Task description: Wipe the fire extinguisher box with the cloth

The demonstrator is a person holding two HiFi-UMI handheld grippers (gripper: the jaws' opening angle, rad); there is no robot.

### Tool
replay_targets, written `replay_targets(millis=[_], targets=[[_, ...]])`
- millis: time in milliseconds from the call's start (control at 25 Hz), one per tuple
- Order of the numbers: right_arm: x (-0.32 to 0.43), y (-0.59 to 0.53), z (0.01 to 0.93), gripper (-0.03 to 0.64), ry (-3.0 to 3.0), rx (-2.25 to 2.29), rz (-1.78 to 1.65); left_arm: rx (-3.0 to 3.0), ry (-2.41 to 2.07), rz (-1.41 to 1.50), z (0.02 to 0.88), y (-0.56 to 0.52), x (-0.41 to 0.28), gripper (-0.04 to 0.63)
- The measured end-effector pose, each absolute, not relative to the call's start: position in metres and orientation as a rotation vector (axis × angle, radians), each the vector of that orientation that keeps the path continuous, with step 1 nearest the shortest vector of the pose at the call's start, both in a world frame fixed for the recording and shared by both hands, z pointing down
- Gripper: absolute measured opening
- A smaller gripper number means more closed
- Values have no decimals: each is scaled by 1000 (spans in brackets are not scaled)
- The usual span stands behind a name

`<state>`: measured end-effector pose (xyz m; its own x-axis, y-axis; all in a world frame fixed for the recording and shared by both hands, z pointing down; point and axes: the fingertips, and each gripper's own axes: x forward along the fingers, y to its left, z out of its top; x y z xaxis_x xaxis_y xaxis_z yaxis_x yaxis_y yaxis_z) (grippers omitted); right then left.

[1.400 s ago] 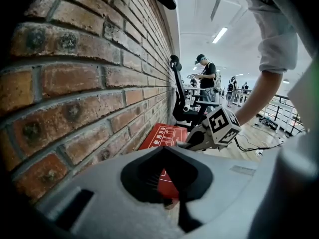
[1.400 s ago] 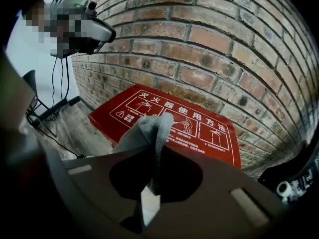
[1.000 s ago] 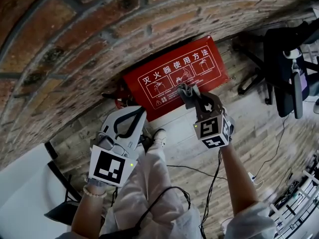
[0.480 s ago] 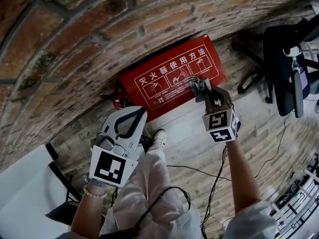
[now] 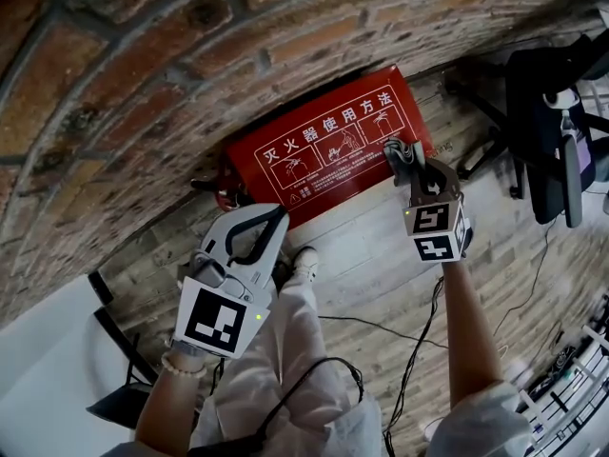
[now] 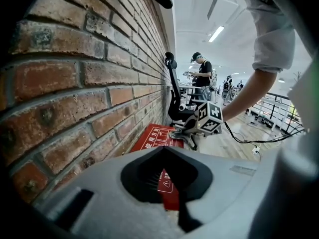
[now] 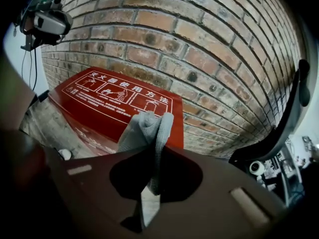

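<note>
A: Right tongs (image 5: 407, 160)?
B: Pinching the grey cloth (image 7: 147, 128) at the right end of the red fire extinguisher box (image 5: 314, 150), against the brick wall (image 5: 143, 55).
A: Left tongs (image 5: 255, 228)?
B: Pressed together, empty, nearer.

**Q:** Which surface carries the objects?

**A:** A pale wood-plank floor (image 5: 366, 255) that runs up to the foot of a brick wall (image 5: 143, 74).

**Q:** What stands directly on it?

**A:** Positions are given from the fire extinguisher box (image 5: 324, 150) in the head view.
- (a) The red box itself stands on the planks, with its back against the wall and its printed face turned up.
- (b) A white shoe (image 5: 304, 260) is just in front of the box.
- (c) A black office chair (image 5: 547, 112) is to the right of the box, with its base near the box's right end.
- (d) A black cable (image 5: 417, 346) trails over the planks, well in front of the box.
- (e) A dark chair frame (image 5: 119, 388) is well apart from the box, in front and to the left.
</note>
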<state>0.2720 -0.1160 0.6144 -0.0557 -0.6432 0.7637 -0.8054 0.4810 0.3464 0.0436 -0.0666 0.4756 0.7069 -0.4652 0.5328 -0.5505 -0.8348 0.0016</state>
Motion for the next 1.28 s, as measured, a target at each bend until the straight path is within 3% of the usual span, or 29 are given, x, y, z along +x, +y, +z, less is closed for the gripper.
replay_targets(millis=[680,1280], targets=[[314,-119,623,18,-1631,1291,267,2768,-788,783,477,-67,45,-3],[270,-86,541,18,-1739,1453,371,2838,-794,744,411,-67,19,-3]])
